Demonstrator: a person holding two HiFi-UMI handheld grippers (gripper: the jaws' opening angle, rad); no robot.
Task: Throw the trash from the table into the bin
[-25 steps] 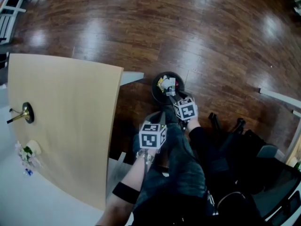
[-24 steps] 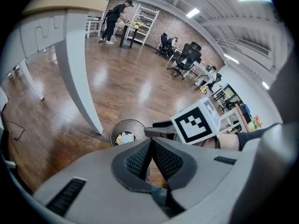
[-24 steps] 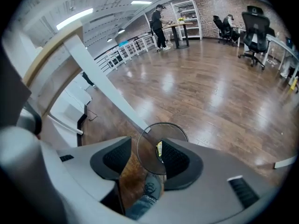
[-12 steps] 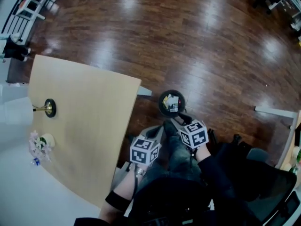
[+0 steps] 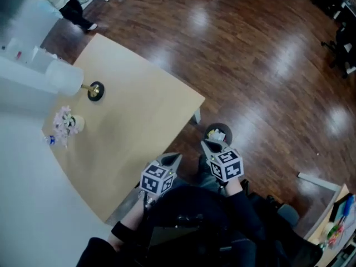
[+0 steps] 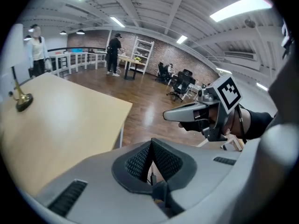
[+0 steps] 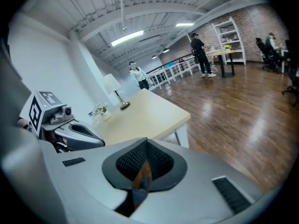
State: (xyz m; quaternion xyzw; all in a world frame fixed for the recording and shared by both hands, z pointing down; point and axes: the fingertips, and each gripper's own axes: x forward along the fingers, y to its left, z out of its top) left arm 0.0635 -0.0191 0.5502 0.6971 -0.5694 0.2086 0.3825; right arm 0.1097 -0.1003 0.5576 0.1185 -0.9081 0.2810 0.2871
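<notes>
The black round bin (image 5: 228,131) stands on the wood floor beside the table's corner, with pale trash (image 5: 218,136) inside. My right gripper (image 5: 207,144) hangs just in front of it; its jaws have just been closing and are now shut with nothing between them (image 7: 145,141). To its left, my left gripper (image 5: 173,158) is shut and empty (image 6: 151,141), near the edge of the light wooden table (image 5: 133,115). No loose trash shows on the tabletop. Each gripper view shows the other gripper, the right gripper (image 6: 187,113) and the left gripper (image 7: 70,132).
A brass-footed lamp (image 5: 95,90) with a white shade and a small vase of flowers (image 5: 69,122) stand at the table's far left side. A white wall runs along the left. Dark chairs sit at bottom right. People (image 7: 198,55) stand far off.
Both grippers have lifted up from the bin toward the camera. The head view has swung left, so more tabletop shows and the bin looks smaller.
</notes>
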